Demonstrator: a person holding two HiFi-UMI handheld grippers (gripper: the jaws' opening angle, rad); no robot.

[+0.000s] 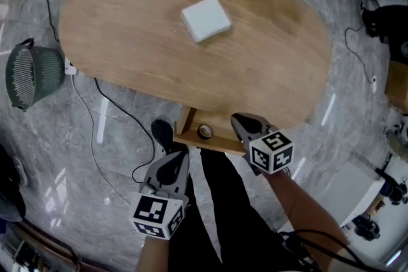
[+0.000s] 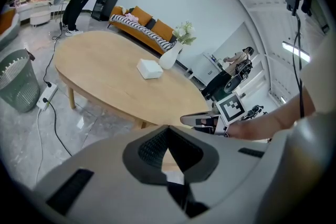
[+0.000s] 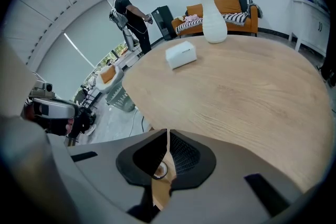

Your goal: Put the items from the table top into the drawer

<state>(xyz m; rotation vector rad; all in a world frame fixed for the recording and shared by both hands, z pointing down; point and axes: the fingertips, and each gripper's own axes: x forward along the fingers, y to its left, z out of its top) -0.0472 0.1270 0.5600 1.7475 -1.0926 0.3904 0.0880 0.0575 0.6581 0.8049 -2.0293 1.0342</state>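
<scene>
A tape roll (image 1: 204, 131) lies in the open drawer (image 1: 191, 137), the right gripper (image 1: 238, 121) just beside it and the left gripper (image 1: 183, 155) below it both pinched closed on nothing, so I'd judge the white box (image 1: 206, 18), well beyond the drawer on the table (image 1: 127, 41), comes next, needing wide jaws.

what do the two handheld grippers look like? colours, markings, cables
The left tongs and right tongs have smooth light-grey shells tapering to a point, with black ribbed pads inside. Each carries a white cube printed with black square markers. Black cables trail by the right forearm. No sleeves visible.
</scene>
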